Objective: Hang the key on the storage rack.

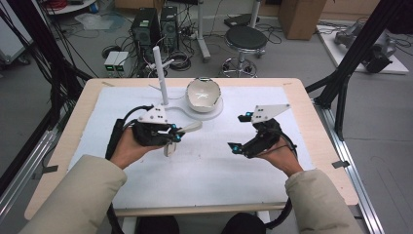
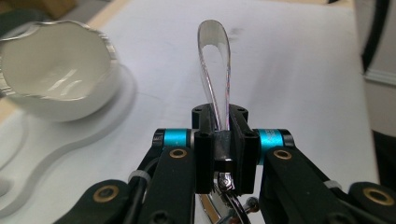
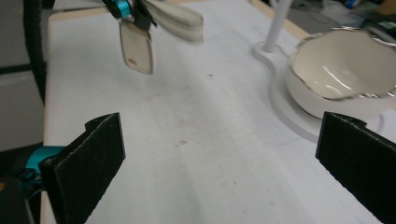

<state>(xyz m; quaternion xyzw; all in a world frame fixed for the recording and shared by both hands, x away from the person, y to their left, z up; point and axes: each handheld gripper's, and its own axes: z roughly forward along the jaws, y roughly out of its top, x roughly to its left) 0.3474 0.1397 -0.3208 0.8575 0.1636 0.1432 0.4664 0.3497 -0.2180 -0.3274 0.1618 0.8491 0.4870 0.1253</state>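
My left gripper (image 1: pixel 173 134) is shut on a white ceramic spoon (image 1: pixel 191 127), held above the white mat. The spoon's scoop end points right, toward the middle of the table, and its handle hangs below the jaws. In the left gripper view the spoon (image 2: pixel 215 60) rises edge-on from the closed jaws of that gripper (image 2: pixel 219 122). A white bowl (image 1: pixel 203 95) with a wavy silver rim sits on a white stand base, behind and to the right of the spoon. My right gripper (image 1: pixel 238 131) hovers at the right, open with nothing between its jaws. The right gripper view looks between them (image 3: pixel 224 158) toward the spoon (image 3: pixel 175 21) and the bowl (image 3: pixel 345 70).
A white post (image 1: pixel 158 73) rises from the flat white stand base (image 1: pixel 182 109) at the back of the mat. A white mat (image 1: pixel 204 165) covers most of the wooden table (image 1: pixel 68 131). Beyond the table stand a stool (image 1: pixel 245 41), computer towers and cables on the floor.
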